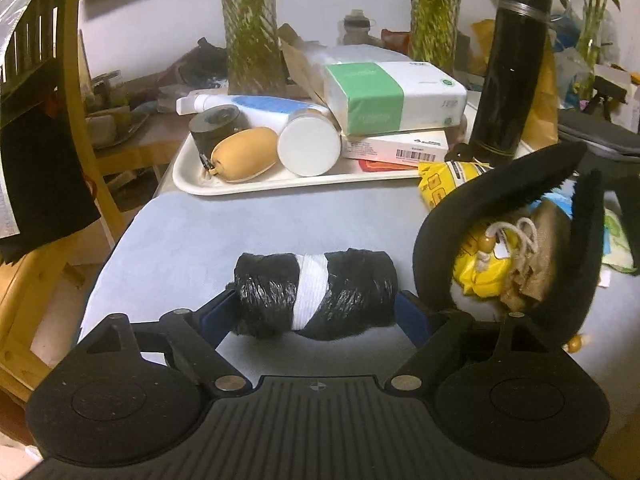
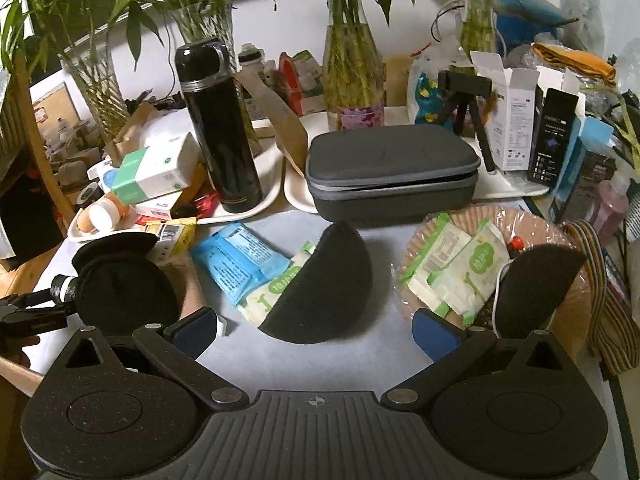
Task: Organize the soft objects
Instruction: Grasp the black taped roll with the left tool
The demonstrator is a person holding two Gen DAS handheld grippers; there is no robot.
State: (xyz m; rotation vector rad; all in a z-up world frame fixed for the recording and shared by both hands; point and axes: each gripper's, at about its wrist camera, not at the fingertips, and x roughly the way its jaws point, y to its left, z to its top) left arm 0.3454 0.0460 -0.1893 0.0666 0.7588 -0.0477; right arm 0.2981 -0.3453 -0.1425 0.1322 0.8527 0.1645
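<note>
While right wrist view misses black roll point(image 1: 316, 294), left hand-held gripper point(image 1: 316, 312) straddles it, spread.

A tall black metal flask point(image 2: 218, 128) stands on a white plastic tray point(image 1: 280, 182). Grey zipped hard case point(image 2: 390, 170) sits beside it, with glass vases of bamboo stalks point(image 2: 352, 76) behind.

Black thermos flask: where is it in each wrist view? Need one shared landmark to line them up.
Left wrist: black thermos flask stands upright at upper right, behind the yellow packet.
Right wrist: black thermos flask stands upright at upper left, on a white tray.
Shared landmark: green-and-white tissue pack, left of the flask in both views.
</note>
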